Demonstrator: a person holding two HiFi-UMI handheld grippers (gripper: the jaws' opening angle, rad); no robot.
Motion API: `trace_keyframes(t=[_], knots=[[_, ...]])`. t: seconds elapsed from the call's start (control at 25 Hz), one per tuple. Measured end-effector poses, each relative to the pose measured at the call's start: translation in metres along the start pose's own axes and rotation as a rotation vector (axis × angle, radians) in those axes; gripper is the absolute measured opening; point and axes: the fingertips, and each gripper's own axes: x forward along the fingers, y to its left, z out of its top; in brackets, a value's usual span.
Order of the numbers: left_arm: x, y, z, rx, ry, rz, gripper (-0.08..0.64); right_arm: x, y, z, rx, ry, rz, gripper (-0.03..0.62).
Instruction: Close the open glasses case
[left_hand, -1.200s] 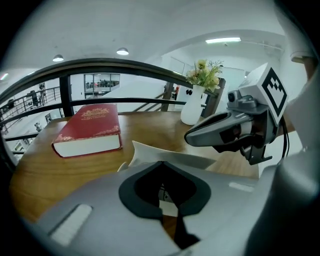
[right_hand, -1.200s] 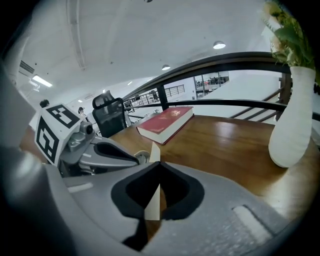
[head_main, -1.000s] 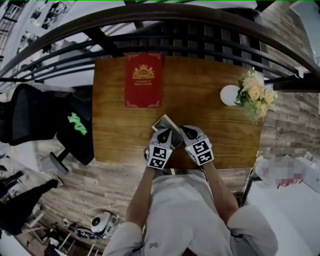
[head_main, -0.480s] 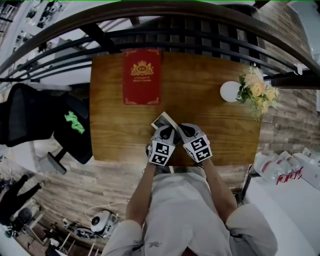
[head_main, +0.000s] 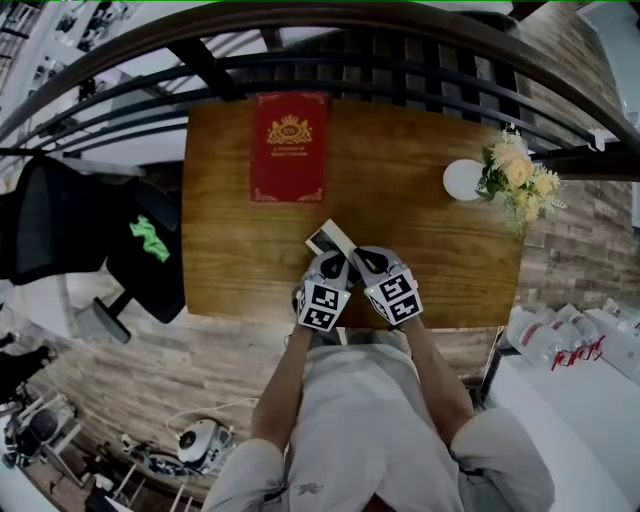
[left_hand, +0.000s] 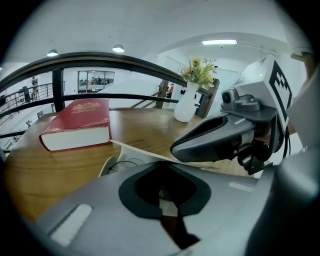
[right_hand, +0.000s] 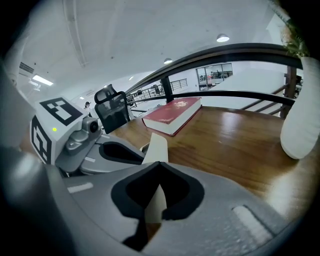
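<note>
The cream glasses case (head_main: 328, 238) lies open near the table's front edge, its lid raised. Both grippers sit side by side at its near end. My left gripper (head_main: 333, 263) is shut on the case's near edge; in the left gripper view a cream strip shows between its pads (left_hand: 167, 202), with the case's rim (left_hand: 131, 159) just beyond. My right gripper (head_main: 360, 259) is shut on the thin cream lid (right_hand: 157, 146), which stands upright between its jaws (right_hand: 155, 200). Each gripper view shows the other gripper's fingers (left_hand: 215, 140) (right_hand: 120, 152) close beside it.
A red hardback book (head_main: 289, 148) lies at the back of the wooden table (head_main: 410, 240). A white vase (head_main: 462, 184) with flowers (head_main: 520, 185) stands back right. A dark railing runs behind the table, and an office chair (head_main: 60, 225) stands to its left.
Both grippers stay on the case at the front edge. The raised lid looks a little narrower from above than a second ago.
</note>
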Motion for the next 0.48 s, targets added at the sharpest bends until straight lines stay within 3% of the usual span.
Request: trace_keyframes(t=[0.48], knots=[[-0.009,0.005,-0.016,-0.027,0.006,0.018,0.020,0.005,0.013,-0.007,-0.018,0.012,0.014,0.003]])
